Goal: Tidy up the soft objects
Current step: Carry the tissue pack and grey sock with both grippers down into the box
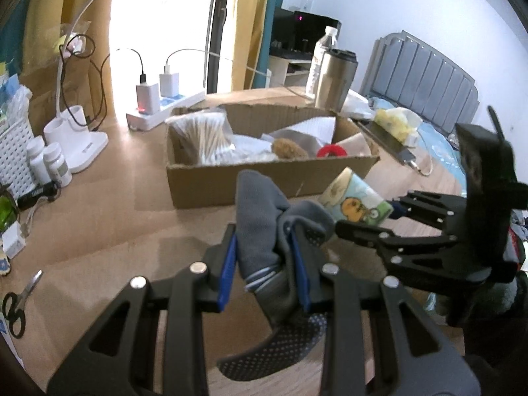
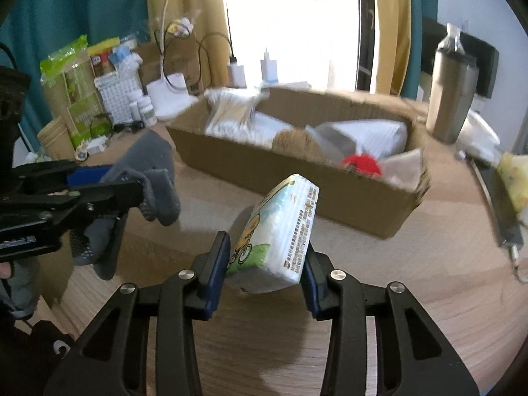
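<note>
**Both grippers hold a soft thing in front of the cardboard box**

At the far left of the wooden desk stands a white perforated basket, with two small white bottles beside it. A pair of black scissors lies near the front edge. Behind them is a white desk lamp, and further to the right a white power strip with two chargers plugged in.

In the middle, the left gripper is clenched on a grey sock. Its blue pads press the sock from both sides. The upper part of the sock stands above the fingers, and the dotted lower part hangs below them, above the desk.

Behind the sock stands an open cardboard box. It holds a bag of cotton swabs, a brown round thing, white packets and a red ring.

To the right of the sock, the right gripper grasps a tissue pack with a cartoon print. The pack is tilted and lifted off the desk, just in front of the box and not inside it. The pads touch its lower sides. The two grippers are near each other, but the sock and the pack are apart.

At the far right, behind the box, stand a steel tumbler and a clear water bottle.
</note>
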### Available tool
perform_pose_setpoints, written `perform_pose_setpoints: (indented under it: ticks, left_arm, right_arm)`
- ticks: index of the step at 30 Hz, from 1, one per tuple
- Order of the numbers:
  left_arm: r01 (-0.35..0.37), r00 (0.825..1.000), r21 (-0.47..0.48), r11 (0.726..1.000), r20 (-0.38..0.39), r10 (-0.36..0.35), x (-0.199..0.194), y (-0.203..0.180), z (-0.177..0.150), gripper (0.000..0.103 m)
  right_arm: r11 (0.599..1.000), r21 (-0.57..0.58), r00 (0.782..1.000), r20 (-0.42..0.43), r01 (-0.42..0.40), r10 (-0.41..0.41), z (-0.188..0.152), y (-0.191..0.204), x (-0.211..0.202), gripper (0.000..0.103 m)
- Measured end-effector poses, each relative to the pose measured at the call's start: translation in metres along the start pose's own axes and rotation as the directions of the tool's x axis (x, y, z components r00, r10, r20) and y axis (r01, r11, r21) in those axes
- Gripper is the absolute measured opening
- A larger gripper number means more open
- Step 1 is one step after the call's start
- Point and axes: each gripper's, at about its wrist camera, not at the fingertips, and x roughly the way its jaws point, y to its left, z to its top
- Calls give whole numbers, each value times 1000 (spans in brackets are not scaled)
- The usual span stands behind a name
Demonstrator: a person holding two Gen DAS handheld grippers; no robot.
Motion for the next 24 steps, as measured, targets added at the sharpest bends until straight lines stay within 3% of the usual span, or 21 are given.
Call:
perform_pose_setpoints:
  ticks: [24]
  left_arm:
    - [-6,995,26,1000,98,3,-2,-5,58,32]
  right_arm:
    - [1000,11,990,139,29,-30,43,-42,-34,42]
